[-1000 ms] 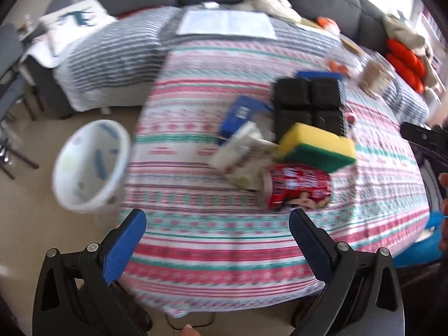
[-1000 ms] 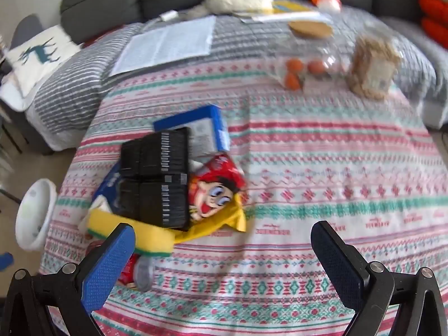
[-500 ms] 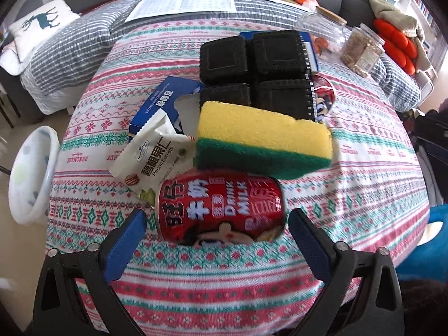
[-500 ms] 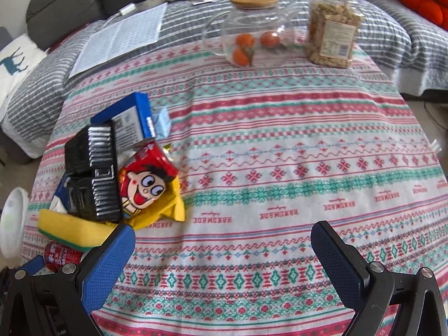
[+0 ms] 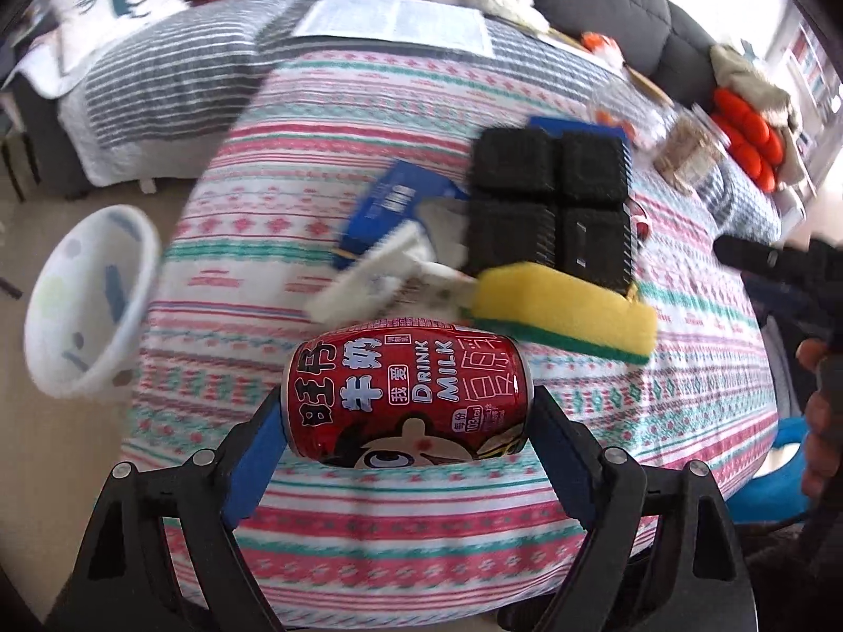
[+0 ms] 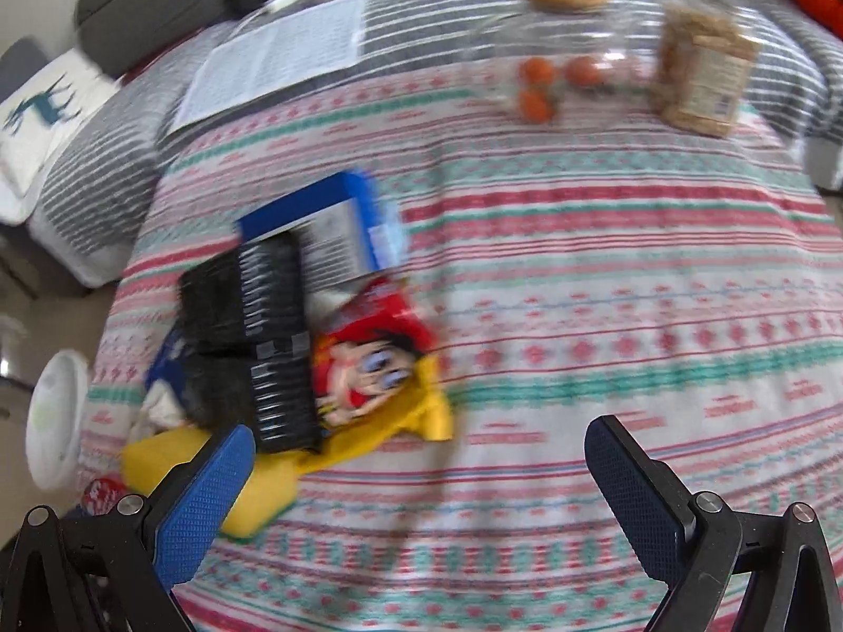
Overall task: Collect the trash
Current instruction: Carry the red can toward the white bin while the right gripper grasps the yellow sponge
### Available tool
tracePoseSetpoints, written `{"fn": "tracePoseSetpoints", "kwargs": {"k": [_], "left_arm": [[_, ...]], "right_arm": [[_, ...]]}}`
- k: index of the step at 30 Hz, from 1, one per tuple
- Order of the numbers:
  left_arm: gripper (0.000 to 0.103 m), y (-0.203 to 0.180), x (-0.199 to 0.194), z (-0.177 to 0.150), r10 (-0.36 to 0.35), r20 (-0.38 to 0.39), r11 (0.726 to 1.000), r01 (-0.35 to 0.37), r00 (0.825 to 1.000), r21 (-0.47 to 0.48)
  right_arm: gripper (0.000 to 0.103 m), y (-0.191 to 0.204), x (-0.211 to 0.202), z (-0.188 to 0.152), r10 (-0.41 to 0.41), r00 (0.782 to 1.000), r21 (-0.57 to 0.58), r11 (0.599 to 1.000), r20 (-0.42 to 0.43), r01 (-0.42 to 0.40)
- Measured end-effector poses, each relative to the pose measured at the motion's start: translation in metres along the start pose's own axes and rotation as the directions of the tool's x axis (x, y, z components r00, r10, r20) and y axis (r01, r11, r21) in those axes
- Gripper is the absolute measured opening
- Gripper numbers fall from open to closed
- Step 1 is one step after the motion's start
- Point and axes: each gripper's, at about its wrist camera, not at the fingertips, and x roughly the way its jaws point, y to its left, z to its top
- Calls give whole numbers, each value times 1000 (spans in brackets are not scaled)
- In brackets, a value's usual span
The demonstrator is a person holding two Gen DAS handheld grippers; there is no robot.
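The left gripper (image 5: 408, 418) is closing its blue pads end-to-end on the red milk drink can (image 5: 407, 395), apparently bound for the white plastic bin (image 5: 87, 300), while the right gripper (image 6: 421, 479) hangs spread wide and empty.

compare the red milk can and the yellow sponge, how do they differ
The red milk can is a glossy printed cylinder lying on its side; the yellow sponge is a matte, flat block with a green underside. The can sits between the closing jaws of the left gripper; the sponge sits beyond it, outside the gripper, against the black tray. Both are on the patterned tablecloth.
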Motion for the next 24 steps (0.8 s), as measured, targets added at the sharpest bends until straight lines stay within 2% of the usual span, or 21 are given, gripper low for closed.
{"fn": "tracePoseSetpoints", "kwargs": {"k": [5, 9, 14, 19, 22, 24], "left_arm": [[89, 37, -18, -4, 21, 30, 997, -18, 999, -75], [89, 62, -35, -11, 45, 58, 993, -38, 997, -109], [89, 84, -49, -17, 58, 75, 991, -48, 996, -127], [89, 101, -58, -25, 87, 82, 986, -74, 993, -151], [89, 112, -60, -29, 99, 79, 980, -84, 992, -178], [89, 120, -62, -31, 106, 78, 977, -89, 991, -195]], "right_arm": [[101, 34, 21, -10, 91, 993, -50, 994, -81, -95], [96, 44, 35, -19, 106, 985, -76, 990, -138, -118], [92, 52, 57, -35, 156, 958, -71, 981, -243, -178], [92, 69, 71, -45, 214, 932, -13, 974, -292, -228], [93, 85, 78, -48, 202, 932, -23, 975, -300, -219], [94, 99, 84, -52, 146, 943, -71, 982, -300, -175]]}}
